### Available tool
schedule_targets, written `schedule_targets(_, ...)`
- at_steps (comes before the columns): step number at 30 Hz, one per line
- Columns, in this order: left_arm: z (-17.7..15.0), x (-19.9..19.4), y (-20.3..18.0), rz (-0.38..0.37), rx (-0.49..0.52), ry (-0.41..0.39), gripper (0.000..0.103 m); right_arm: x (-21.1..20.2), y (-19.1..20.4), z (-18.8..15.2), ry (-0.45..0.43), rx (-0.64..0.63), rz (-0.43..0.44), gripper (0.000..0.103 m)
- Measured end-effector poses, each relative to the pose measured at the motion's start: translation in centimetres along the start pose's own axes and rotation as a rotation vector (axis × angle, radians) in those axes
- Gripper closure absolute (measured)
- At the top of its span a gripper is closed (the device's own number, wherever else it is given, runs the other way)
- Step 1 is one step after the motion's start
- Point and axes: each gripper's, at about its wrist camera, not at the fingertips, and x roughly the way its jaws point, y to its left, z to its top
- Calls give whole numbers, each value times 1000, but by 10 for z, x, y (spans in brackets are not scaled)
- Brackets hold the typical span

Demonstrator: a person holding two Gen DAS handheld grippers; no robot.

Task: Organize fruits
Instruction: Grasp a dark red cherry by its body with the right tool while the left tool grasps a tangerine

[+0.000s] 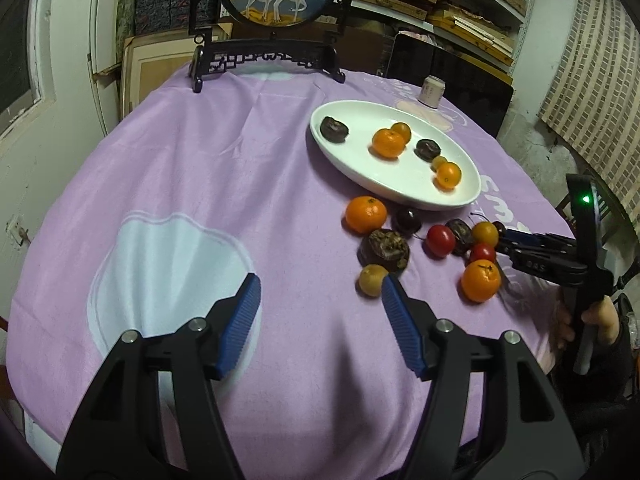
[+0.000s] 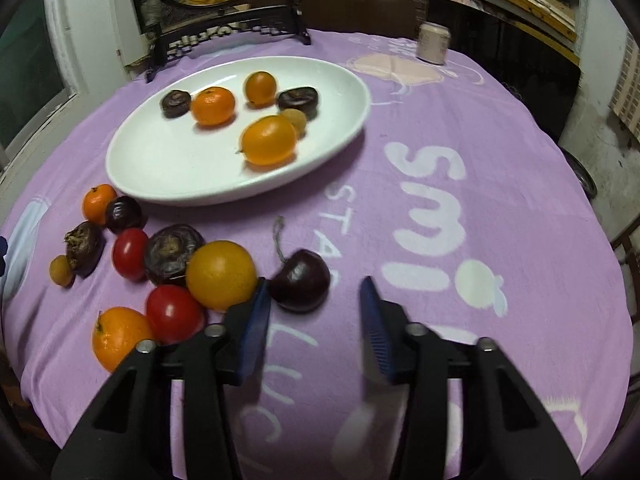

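Fruits step: right gripper (image 2: 312, 300) brackets dark cherry (image 2: 301, 285), jaws parted, ungripped; next clamp it for white plate (image 2: 168, 184); left gripper (image 1: 320, 300) released

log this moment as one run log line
left claw: open, empty | right claw: open, dark cherry between pads, ungripped | white plate: six fruits | rest loose on purple cloth

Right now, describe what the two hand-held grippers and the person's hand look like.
Each hand-held gripper has black plastic arms with silver round pivot bolts and two blue ribbed pads. The left hand-held gripper shows this up close, as does the right hand-held gripper. From the left wrist view, the right one has a black upright grip with a lit green light. The hand on it wears a dark sleeve.
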Motion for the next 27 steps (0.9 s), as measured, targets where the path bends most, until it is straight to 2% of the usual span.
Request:
schedule_targets(2,0,0,-8,-26,20,2,38,1,4,1,-9,-25,11,71)
schedule_targets(9,-3,20,-78,-142,173,63,37,-15,0,-4,-25,14,39,72)
schedule_targets(15,-4,51,-122,-197,251,131,37,-49,-10,-22,-75,35,56,72)
schedule_targets(23,-3,96,-137,-171,230,230,40,-56,-24,-38,-71,74,84,72)
schedule_targets(24,-2,97,-137,-165,225,221,40,-56,-24,-38,-69,75,88,72)
schedule_targets(27,0,99,-137,-164,225,216,58,-55,-23,-40,-66,74,100,72)
